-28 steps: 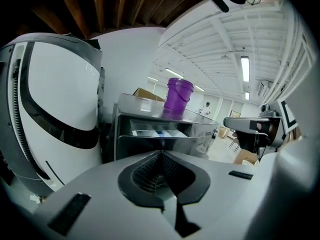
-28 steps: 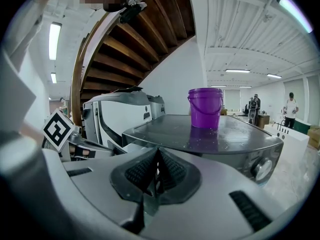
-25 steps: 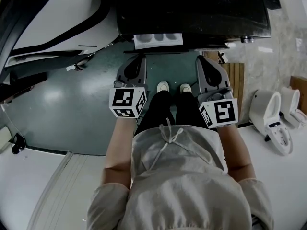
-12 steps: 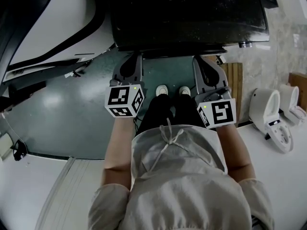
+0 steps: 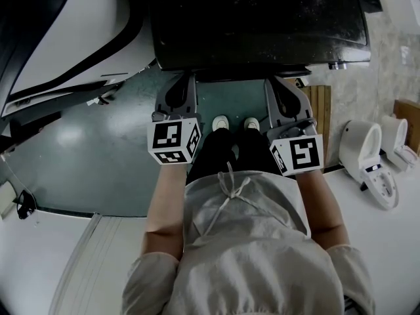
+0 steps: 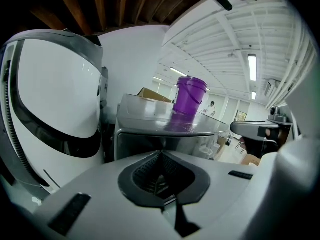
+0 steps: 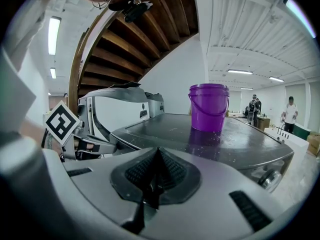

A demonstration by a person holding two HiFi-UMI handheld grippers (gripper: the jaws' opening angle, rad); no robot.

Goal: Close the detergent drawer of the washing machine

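The washing machine (image 5: 256, 25) shows as a dark top at the head view's upper middle. No drawer sticks out past its front edge, and the front face itself is hidden from above. My left gripper (image 5: 185, 77) is shut and empty, its tips just under that edge at the left. My right gripper (image 5: 275, 79) is likewise shut with its tips under the edge at the right. In the left gripper view the shut left gripper (image 6: 160, 156) points at the machine's front (image 6: 150, 141). In the right gripper view the shut right gripper (image 7: 157, 151) points over the machine's top (image 7: 200, 134).
A purple bucket (image 7: 209, 106) stands on the machine's top. A large white curved body (image 5: 65, 38) lies at the left. White toilets (image 5: 367, 156) and a wooden slatted panel (image 5: 321, 110) are at the right. The person's shoes (image 5: 223, 121) stand on the green floor between the grippers.
One second ago a white drawer with compartments stuck out of the machine's front edge; it no longer shows. Both grippers moved forward under the edge and have eased back slightly.
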